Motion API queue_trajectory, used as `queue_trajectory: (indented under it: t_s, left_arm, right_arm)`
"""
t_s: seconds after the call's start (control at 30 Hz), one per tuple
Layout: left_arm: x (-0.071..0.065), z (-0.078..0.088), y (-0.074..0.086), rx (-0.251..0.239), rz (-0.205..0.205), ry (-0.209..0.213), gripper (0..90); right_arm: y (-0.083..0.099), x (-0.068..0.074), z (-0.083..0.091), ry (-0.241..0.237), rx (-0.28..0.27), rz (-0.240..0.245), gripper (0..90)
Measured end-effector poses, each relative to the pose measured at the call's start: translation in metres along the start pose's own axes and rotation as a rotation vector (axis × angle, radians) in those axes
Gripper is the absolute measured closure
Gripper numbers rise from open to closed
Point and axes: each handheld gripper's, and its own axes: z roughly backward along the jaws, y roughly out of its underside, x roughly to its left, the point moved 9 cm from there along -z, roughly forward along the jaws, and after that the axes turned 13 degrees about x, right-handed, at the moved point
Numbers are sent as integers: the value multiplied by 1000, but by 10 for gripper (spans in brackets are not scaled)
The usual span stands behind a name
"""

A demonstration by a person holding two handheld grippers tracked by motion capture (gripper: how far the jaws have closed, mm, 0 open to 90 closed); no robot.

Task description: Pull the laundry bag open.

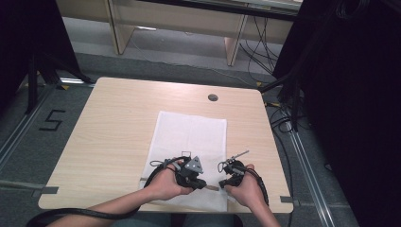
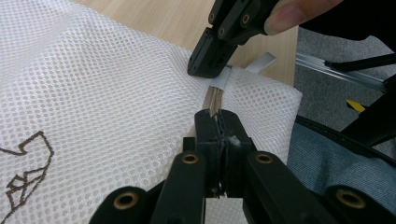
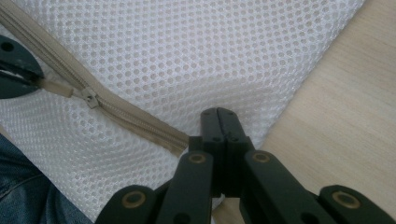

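A white mesh bag point(image 1: 189, 135) lies flat on the wooden table point(image 1: 108, 132), with a beige zipper point(image 3: 135, 123) along its near edge. In the left gripper view my left gripper point(image 2: 217, 116) is shut on the zipper's pull. The right gripper view shows that beige pull tab point(image 3: 53, 87) stretched out from the slider point(image 3: 91, 99). My right gripper point(image 3: 223, 114) is shut on the bag's edge where the zipper ends, near the bag's corner. From the high view both grippers, left point(image 1: 205, 185) and right point(image 1: 222, 183), meet tip to tip over the bag's near edge.
A round cable hole point(image 1: 213, 97) sits at the table's far side. The table's near edge runs just under my hands, and the person's jeans point(image 2: 327, 158) are below it. Desk legs and cables stand beyond the table, and a "5" point(image 1: 51, 120) is marked on the floor at left.
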Motion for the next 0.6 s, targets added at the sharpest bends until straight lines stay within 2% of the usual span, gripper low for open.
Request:
queue_trajectory:
  t_s: [0.1,0.13,0.17,0.2,0.27,0.3,0.33,0.37,0.4,0.5,0.57,0.6]
  left_arm:
    - [-1,1,0,-5,15,-1,875]
    - [0,2,1,-3,-5,-2,875]
    - [-1,2,1,-6,2,3,875]
    - [-1,3,1,-4,10,-1,875]
    - [0,5,2,-2,-4,-3,875]
    - [0,5,2,-3,-3,-3,875]
    - [-1,6,3,-5,13,0,875]
    - [0,6,3,-6,-8,0,875]
    - [0,7,3,-7,10,-2,875]
    - [0,9,4,-11,0,1,875]
    - [-1,10,5,-12,19,-2,875]
    - [0,10,5,-9,14,-7,875]
  right_arm:
    - [1,0,0,4,11,-20,900]
    - [0,0,0,2,4,-9,900]
    - [1,1,0,5,14,-26,900]
    - [1,0,0,3,5,-11,900]
    - [2,3,0,-12,14,-39,900]
    - [2,3,0,-11,13,-36,900]
    - [1,0,0,6,7,-12,900]
    - [1,1,0,1,9,-18,900]
    - [1,1,0,2,9,-18,900]
    - [1,1,0,2,9,-18,900]
    - [1,1,0,3,7,-13,900]
    - [0,0,0,2,5,-4,900]
